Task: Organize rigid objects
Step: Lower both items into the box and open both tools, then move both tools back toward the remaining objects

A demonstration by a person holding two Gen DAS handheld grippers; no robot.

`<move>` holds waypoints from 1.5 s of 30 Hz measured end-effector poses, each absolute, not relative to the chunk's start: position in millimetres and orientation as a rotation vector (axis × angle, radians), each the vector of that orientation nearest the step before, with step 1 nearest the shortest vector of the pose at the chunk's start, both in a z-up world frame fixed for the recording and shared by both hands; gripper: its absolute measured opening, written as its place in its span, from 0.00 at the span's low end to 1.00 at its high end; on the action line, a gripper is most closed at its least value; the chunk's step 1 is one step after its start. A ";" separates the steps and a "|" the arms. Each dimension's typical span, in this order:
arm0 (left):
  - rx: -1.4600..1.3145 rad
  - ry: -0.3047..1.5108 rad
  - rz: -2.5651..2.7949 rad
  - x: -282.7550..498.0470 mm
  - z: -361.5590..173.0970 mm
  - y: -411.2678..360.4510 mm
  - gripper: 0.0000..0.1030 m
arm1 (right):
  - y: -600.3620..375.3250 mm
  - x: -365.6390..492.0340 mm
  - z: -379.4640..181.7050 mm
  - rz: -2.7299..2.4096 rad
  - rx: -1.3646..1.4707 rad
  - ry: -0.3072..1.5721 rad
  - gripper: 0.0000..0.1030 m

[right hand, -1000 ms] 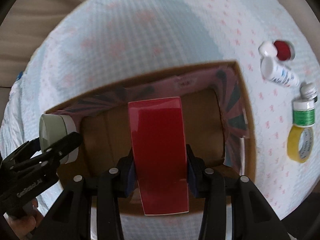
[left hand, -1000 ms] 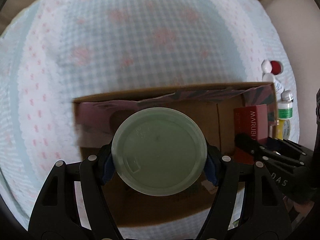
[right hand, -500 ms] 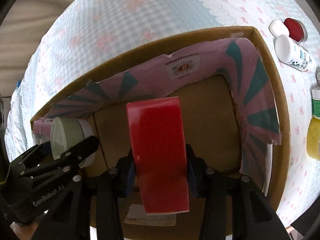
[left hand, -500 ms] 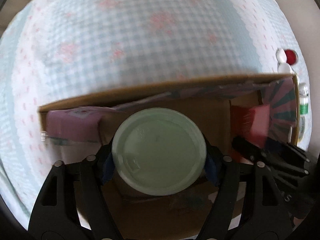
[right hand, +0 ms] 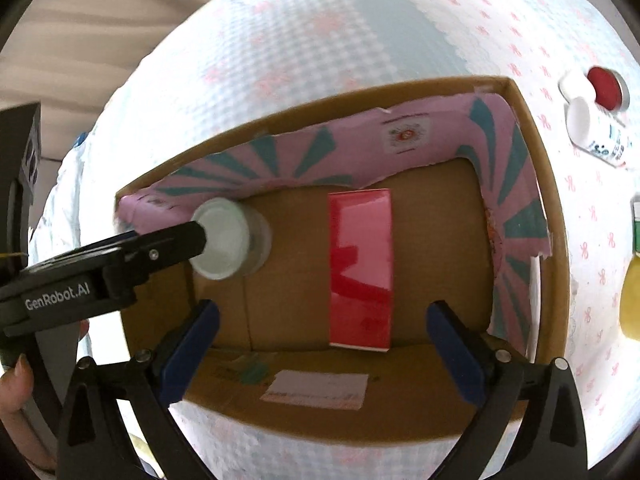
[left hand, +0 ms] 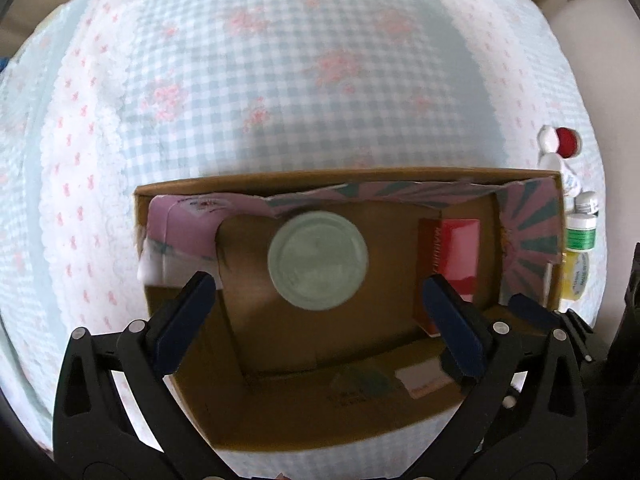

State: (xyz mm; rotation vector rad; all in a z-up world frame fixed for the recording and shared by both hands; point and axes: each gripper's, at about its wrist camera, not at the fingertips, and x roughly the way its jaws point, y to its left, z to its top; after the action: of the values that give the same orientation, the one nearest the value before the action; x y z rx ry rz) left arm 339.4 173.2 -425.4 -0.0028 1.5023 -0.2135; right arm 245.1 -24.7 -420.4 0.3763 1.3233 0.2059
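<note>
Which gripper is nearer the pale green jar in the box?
Left. The left gripper hangs open right over the jar; the right gripper is open over the red box beside it.

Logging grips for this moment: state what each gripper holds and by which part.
Nothing is held. The left gripper is open, the green-lidded jar standing free in the cardboard box. The right gripper is open too, the red box resting inside.

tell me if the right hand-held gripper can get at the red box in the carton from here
Probably yes. The right hand-held gripper is open, directly above the red box, with nothing between them. The pale-lidded jar stands clear to the left.
</note>
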 end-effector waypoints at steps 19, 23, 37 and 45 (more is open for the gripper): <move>-0.034 1.213 -0.201 246.1 -253.8 214.6 1.00 | -26.5 147.1 -292.2 0.204 0.231 1.143 1.00; -0.022 1.167 -0.214 220.3 -227.9 217.3 1.00 | -45.0 117.4 -261.2 0.165 0.226 1.126 1.00; 0.046 1.038 -0.327 162.0 -174.4 141.8 1.00 | -153.6 46.7 -178.8 -0.060 0.238 1.017 1.00; 0.083 0.958 -0.325 139.7 -163.1 51.0 1.00 | -261.3 51.5 -170.2 -0.092 0.313 0.952 1.00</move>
State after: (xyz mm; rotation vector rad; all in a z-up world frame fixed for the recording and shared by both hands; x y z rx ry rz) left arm 139.7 51.0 -163.1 0.0830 0.9580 -0.3248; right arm 51.5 -261.3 -170.2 0.3130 0.9515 -0.0923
